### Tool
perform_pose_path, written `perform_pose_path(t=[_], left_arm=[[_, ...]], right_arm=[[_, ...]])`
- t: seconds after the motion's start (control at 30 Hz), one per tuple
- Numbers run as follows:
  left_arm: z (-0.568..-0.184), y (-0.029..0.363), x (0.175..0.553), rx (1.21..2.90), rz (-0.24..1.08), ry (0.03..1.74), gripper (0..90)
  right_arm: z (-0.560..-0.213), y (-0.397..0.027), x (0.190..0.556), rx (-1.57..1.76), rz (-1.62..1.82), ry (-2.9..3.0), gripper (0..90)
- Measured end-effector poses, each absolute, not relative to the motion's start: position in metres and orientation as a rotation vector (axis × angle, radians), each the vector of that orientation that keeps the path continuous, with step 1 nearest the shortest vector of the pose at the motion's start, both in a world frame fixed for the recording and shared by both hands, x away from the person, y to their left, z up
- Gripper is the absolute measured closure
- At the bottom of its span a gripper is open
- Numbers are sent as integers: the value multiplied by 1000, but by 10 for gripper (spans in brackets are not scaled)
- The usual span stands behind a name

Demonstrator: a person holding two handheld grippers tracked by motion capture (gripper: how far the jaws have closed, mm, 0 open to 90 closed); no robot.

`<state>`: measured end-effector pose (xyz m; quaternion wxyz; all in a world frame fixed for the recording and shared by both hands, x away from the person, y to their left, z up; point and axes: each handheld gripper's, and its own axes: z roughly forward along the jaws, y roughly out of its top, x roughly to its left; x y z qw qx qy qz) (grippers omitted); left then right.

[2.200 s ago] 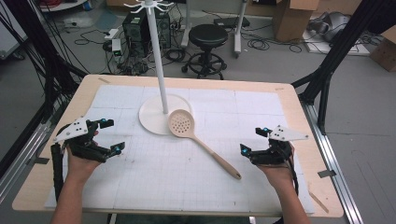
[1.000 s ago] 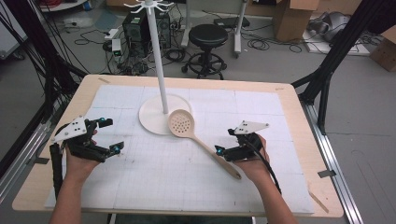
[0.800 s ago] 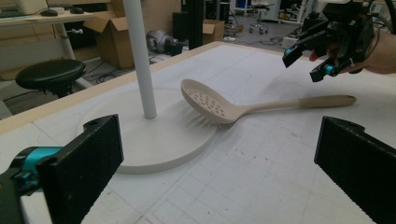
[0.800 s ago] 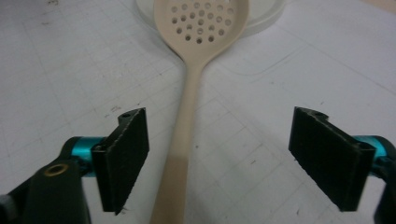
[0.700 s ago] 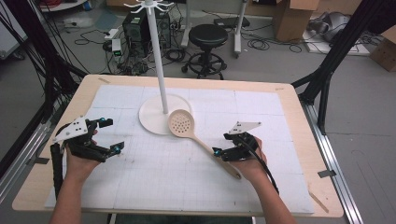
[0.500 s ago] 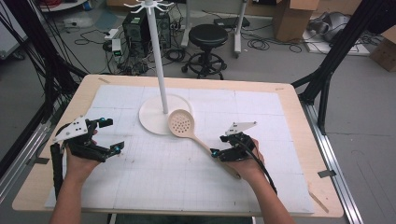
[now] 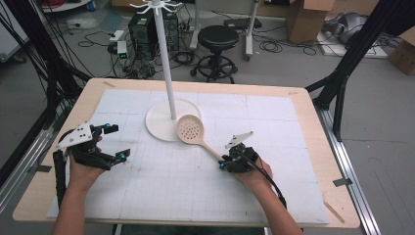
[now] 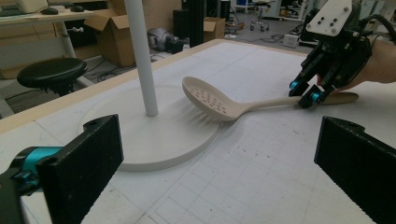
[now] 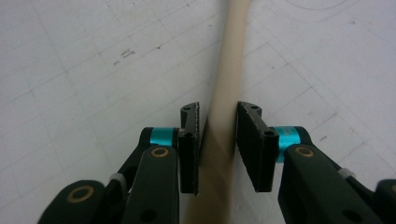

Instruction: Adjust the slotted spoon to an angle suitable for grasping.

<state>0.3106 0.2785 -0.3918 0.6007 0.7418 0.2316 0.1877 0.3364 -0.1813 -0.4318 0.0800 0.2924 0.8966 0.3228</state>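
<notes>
A beige slotted spoon [image 7: 190, 131] lies on the gridded mat, its bowl resting on the round base of a white hook stand [image 7: 156, 127]. Its handle runs toward the lower right. My right gripper [image 7: 226, 164] is down at the handle's end. In the right gripper view its jaws have just been closing, and the pads now press the handle [image 9: 226, 70] from both sides, with the gripper [image 9: 218, 140] shut on it. My left gripper [image 7: 117, 142] rests at the mat's left, open with nothing between its jaws [image 8: 219, 158]. The left gripper view also takes in the spoon [image 8: 210, 98] and the right gripper [image 8: 306, 95].
The stand's white pole [image 7: 166, 58] rises from its base [image 8: 163, 140] at the table's middle back. A white mat [image 7: 195, 196] covers most of the wooden table [image 7: 313, 112]. Behind the table are a black stool [image 7: 218, 36], cables and cardboard boxes.
My right gripper moved left from the table's right side to the spoon's handle, came down, and closed its jaws on it. The left gripper kept still.
</notes>
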Motion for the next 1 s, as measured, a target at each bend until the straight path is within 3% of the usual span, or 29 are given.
perform_pose_path(t=[0.8, 0.87, 0.93, 1.0], left_arm=[[-391, 279, 310, 1718, 438, 535, 18], [-391, 279, 310, 1719, 436, 532, 18], [-391, 280, 310, 1722, 437, 530, 18], [-391, 280, 310, 1721, 438, 534, 18]], right_arm=[[-431, -156, 324, 513, 993, 2843, 744], [-431, -155, 323, 531, 993, 2837, 722], [-430, -161, 324, 591, 1019, 2829, 622], [-428, -164, 322, 603, 1030, 2816, 603]])
